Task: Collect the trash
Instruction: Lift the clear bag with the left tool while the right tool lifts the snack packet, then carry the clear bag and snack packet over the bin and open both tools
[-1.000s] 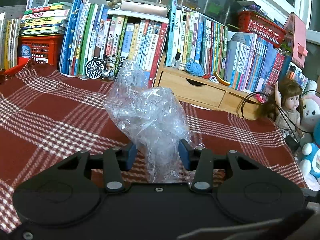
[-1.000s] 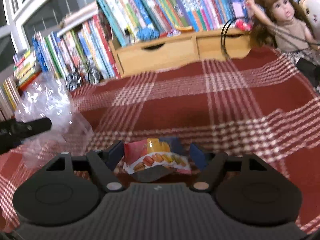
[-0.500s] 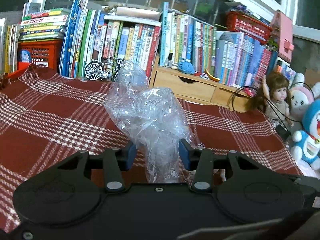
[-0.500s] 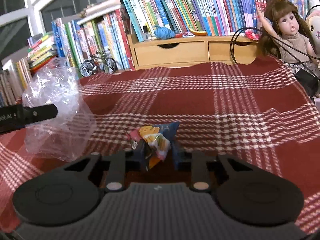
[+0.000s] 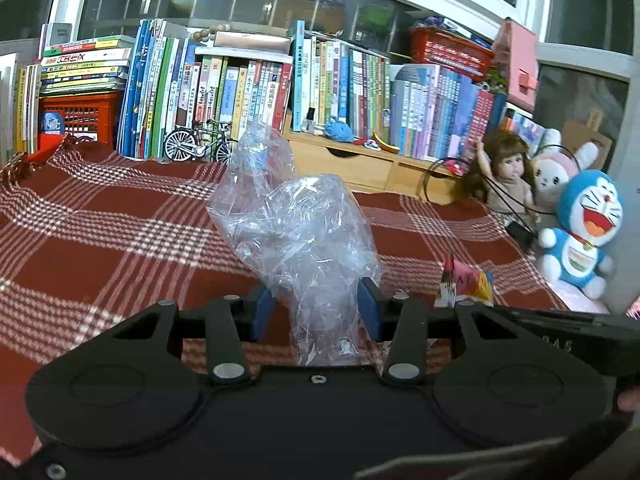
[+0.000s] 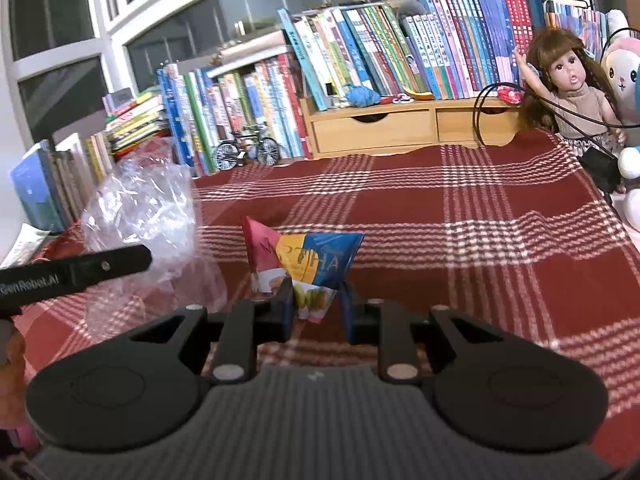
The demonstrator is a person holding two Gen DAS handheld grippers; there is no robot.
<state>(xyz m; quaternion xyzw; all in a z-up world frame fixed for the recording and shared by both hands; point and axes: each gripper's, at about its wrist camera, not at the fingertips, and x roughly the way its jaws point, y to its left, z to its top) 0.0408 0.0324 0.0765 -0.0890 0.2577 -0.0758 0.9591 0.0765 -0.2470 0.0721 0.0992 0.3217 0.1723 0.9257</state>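
My right hand-held gripper (image 6: pixel 315 312) has just been closing, and the frames show a crumpled snack wrapper (image 6: pixel 304 264) pinched between its pads, fanning up and forward from the jaws, clear of the red plaid cloth (image 6: pixel 480 240) on the tabletop. My left hand-held gripper (image 5: pixel 316 314) stands part closed on a clear plastic bag (image 5: pixel 296 232), whose crinkled body rises ahead of the jaws; I cannot tell whether its mouth faces up or which fold is the opening.

In the right wrist view the bag sits just to the left of my right hand-held gripper, with a finger of the left one across it. In the left wrist view the wrapper pokes up just to the right of the left jaws.

I judge this as the carry step: wrapper picked up, bag held ready, drop not yet made. Next I would need to bring the wrapper over the bag's opening, find that opening, then release. The thin film may collapse, so the mouth could need spreading first.
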